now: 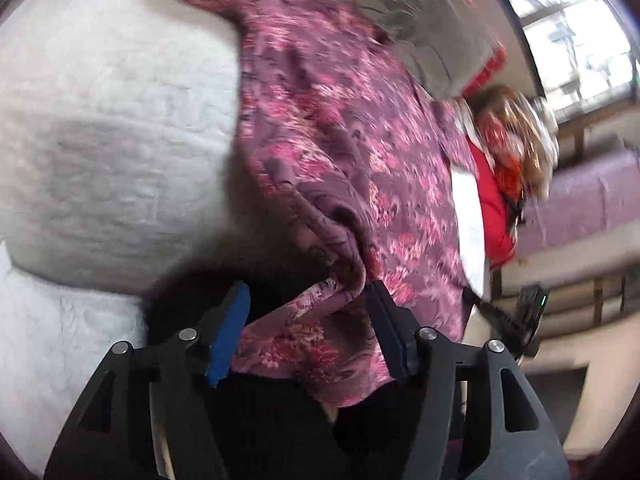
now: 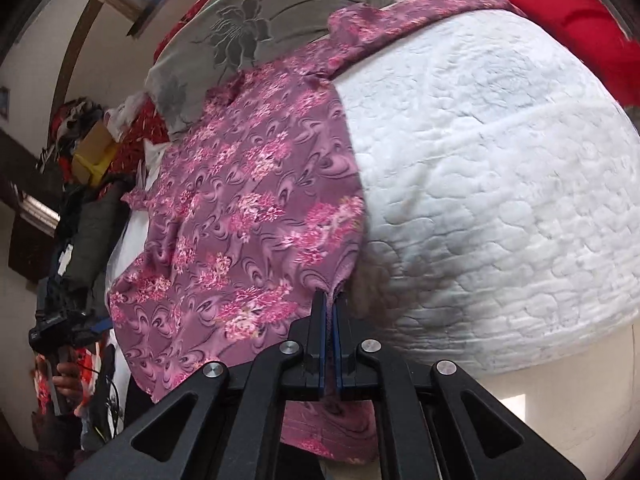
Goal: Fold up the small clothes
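A: Left wrist view has the left gripper with its fingers spread apart; a fold of the purple floral garment lies loose between them, and neither pad presses on it. Bare white quilted mattress fills the left side.

B: Right wrist view shows the right gripper with its blue pads pinched together on the garment's near edge. The cloth is spread flat on the mattress, its right edge running away from the fingers, with bare quilt to the right.

A: Containers?

B: A yellow box sits far left; its contents can't be made out. A grey flowered pillow lies beyond the garment.

A: Only mine shows a window.
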Demonstrator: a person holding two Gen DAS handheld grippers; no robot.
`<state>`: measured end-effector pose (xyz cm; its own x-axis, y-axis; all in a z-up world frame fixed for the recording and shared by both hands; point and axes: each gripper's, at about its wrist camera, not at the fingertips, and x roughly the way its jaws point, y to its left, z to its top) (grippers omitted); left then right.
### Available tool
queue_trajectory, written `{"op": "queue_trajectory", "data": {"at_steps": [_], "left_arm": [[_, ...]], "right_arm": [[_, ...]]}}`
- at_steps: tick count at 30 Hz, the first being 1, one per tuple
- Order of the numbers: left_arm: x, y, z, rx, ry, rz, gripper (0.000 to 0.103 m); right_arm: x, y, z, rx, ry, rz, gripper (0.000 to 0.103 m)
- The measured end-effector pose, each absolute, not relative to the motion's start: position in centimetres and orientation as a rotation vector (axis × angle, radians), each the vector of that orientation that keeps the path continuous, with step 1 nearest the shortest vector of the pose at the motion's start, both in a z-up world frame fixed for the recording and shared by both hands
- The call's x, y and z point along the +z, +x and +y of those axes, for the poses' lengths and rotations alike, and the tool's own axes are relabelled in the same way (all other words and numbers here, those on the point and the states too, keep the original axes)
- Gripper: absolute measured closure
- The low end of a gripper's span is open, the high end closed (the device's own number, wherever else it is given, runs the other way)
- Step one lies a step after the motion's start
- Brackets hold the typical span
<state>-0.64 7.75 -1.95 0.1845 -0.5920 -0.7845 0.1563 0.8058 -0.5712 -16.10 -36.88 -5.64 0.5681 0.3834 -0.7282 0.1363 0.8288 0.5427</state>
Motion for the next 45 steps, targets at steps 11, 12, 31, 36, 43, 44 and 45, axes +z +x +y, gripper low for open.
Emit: {"op": "queue_trajectory", "data": {"at_steps": [11,12,31,36,43,44,45], "left_arm": [[-1.0,-2.2,8.2,-0.614,-0.41,1.324,0.099],[0.5,-2.9,9.1,-0.623,-0.45,1.3,0.099],[6.6,1.7,8.6,-0.29,-0.11,1.137,0.028],[5.7,9.6,2.9,-0.27,-0.061,1.081,0.028],[0.6,18.3,-3.7,-0.192,0.002,1.114,0.028],[-0.3,19.4,-4.2,-0.204,-0.024,1.138,0.028],[-0.9,19.9,-4.6,-0.21,-0.039,1.152,0.028]], "right_arm": [[-6.0,-16.1,-37.6,0.212,0.722,0.935,0.101],[-5.0,-16.6,-38.0,0.24,0.753,0.902,0.101],[-3.1,-11.6,-40.7,0.063,0.596,0.953,0.092],[0.1,-5.6,-48.8,-0.107,0.693,0.768,0.058],[-3.5,1.4,-66.0,-0.457,1.004,0.647,0.058],[-4.6,2.7,-67.8,-0.462,1.073,0.623,0.055],[-5.6,3.9,-68.8,-0.473,1.11,0.618,0.054]]}}
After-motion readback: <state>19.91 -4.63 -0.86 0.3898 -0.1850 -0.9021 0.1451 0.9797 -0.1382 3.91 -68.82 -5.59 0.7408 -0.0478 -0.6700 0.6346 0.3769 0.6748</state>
